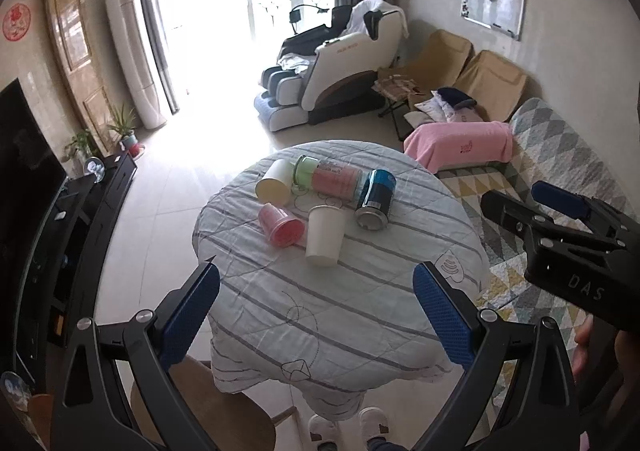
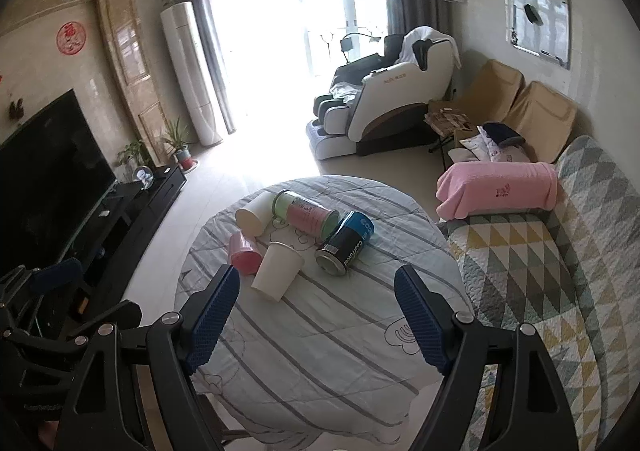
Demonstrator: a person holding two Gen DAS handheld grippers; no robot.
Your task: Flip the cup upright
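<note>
Several cups and cans lie on their sides on a round table point(image 1: 360, 315) with a striped cloth. A white cup point(image 1: 325, 235) point(image 2: 277, 270) lies nearest, a pink cup point(image 1: 280, 225) point(image 2: 242, 253) to its left, a cream cup point(image 1: 276, 182) point(image 2: 253, 217) farther back. A pink-and-green can point(image 1: 330, 179) point(image 2: 306, 215) and a dark blue can point(image 1: 375, 199) point(image 2: 345, 243) lie behind and to the right. My left gripper point(image 1: 318, 317) is open and empty, above the table's near part. My right gripper point(image 2: 316, 321) is open and empty, also short of the cups; it shows in the left wrist view point(image 1: 560, 235) at right.
A sofa with a patterned quilt point(image 2: 540, 271) and a pink towel point(image 2: 496, 187) stands right of the table. A massage chair point(image 2: 384, 99) stands behind. A TV point(image 2: 48, 171) on a dark cabinet is on the left. A wooden stool point(image 1: 200, 411) sits under the table's near edge.
</note>
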